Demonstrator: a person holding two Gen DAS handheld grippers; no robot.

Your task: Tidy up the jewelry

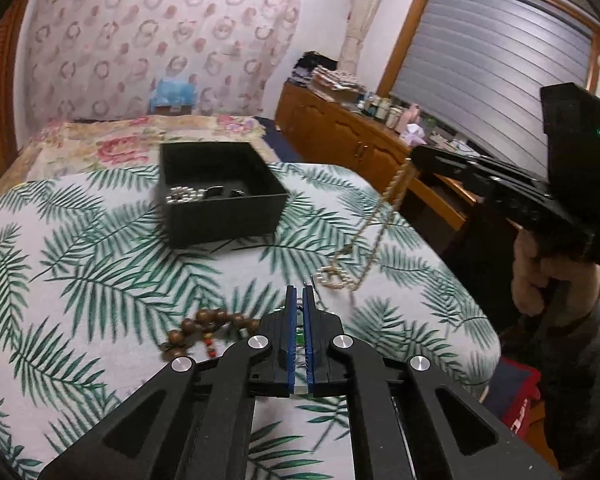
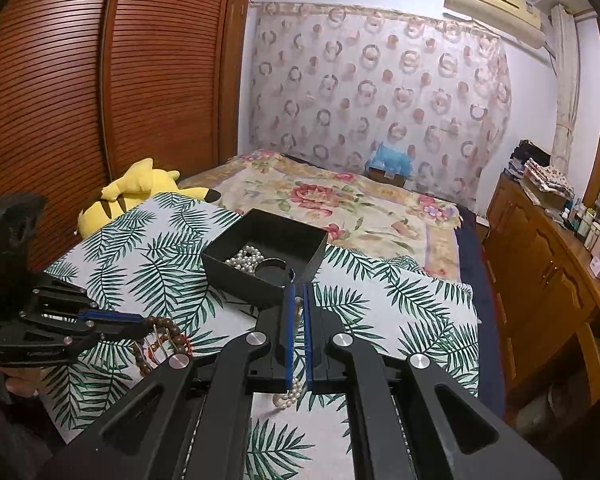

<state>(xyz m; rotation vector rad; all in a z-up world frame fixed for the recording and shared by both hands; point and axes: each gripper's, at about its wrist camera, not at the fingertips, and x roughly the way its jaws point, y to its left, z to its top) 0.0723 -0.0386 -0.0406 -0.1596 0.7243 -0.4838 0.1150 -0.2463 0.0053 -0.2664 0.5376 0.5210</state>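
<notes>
A black open box [image 1: 220,192] sits on the leaf-print cloth [image 1: 80,264] and holds pearl jewelry [image 2: 246,261] and a dark round item. My left gripper [image 1: 299,292] is shut on a brown wooden bead bracelet [image 1: 204,330] that trails to its left; it also shows in the right wrist view [image 2: 156,340]. My right gripper [image 2: 298,286] is shut on a pearl necklace [image 1: 364,240], which hangs from its tip [image 1: 416,158] down to the cloth right of the box. Pearls show under its fingers [image 2: 290,394].
A yellow plush toy [image 2: 136,192] lies at the cloth's far left by the wooden wardrobe [image 2: 60,100]. A floral bedspread [image 2: 340,204] lies behind the box. A wooden dresser [image 2: 552,272] with bottles stands at the right. The cloth's right edge drops to the floor.
</notes>
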